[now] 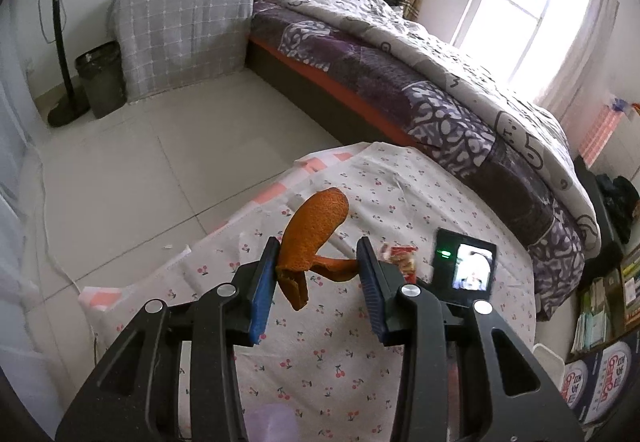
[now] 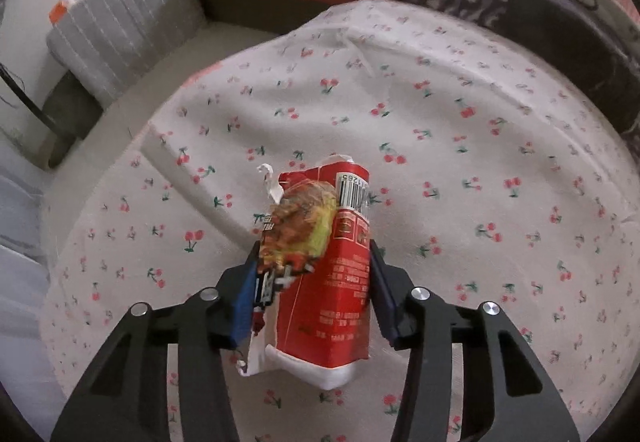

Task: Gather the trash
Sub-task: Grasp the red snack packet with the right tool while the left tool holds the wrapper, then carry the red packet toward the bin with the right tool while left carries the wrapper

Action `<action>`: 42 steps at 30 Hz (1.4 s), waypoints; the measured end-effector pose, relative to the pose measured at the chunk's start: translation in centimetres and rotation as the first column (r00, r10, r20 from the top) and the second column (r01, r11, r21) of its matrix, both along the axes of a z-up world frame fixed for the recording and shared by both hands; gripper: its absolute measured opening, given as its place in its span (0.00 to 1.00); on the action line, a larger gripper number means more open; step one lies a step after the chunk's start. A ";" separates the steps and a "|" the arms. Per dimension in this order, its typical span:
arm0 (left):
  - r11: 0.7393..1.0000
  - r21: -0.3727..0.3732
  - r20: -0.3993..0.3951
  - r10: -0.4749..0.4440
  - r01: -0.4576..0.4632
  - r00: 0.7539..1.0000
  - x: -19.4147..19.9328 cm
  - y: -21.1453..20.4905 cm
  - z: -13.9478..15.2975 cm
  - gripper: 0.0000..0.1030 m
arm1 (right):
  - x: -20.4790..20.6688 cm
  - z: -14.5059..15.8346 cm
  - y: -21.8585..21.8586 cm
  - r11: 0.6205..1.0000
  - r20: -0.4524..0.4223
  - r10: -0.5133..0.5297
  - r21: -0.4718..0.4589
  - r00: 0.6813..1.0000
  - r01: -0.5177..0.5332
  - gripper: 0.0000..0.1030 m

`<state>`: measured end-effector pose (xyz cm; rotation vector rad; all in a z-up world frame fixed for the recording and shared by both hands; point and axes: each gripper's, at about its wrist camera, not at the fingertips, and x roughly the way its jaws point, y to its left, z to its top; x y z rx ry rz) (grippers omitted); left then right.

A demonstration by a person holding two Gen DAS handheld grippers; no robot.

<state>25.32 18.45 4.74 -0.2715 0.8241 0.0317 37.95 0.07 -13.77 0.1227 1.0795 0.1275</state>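
Note:
My left gripper (image 1: 318, 256) is shut on an orange peel (image 1: 314, 228), pinched between its blue pads and held above the cherry-print tablecloth (image 1: 360, 342). One curl of the peel stands up and another hangs down between the jaws. My right gripper (image 2: 312, 266) is shut on a red snack wrapper (image 2: 324, 262), held above the same cloth (image 2: 480, 162). The wrapper (image 1: 402, 258) and the right gripper's camera screen (image 1: 470, 268) also show in the left wrist view, just right of my left gripper.
A dark trash bin (image 1: 100, 80) stands on the tiled floor by a fan stand (image 1: 64, 54) and a grey checked covered box (image 1: 184, 30). A bed (image 1: 440, 74) runs along the far side of the table. Boxes and books (image 1: 600, 322) are stacked at the right.

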 end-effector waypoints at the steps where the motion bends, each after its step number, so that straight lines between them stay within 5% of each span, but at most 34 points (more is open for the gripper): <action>1: 1.000 -0.001 -0.001 0.003 -0.003 1.000 0.0 0.1 -0.1 0.37 | -0.3 0.6 -0.3 1.000 0.020 -0.006 0.005 1.000 0.006 0.47; 16: 0.998 0.044 0.035 -0.045 0.043 0.998 -1.0 -3.3 -0.3 0.37 | -8.2 10.4 -7.3 0.996 0.238 -0.082 0.050 0.968 0.072 0.47; 42: 0.965 0.162 0.018 -0.210 0.204 0.978 -1.7 -15.3 -3.9 0.37 | -17.3 11.5 -21.1 0.970 0.320 -0.233 0.014 0.918 0.242 0.48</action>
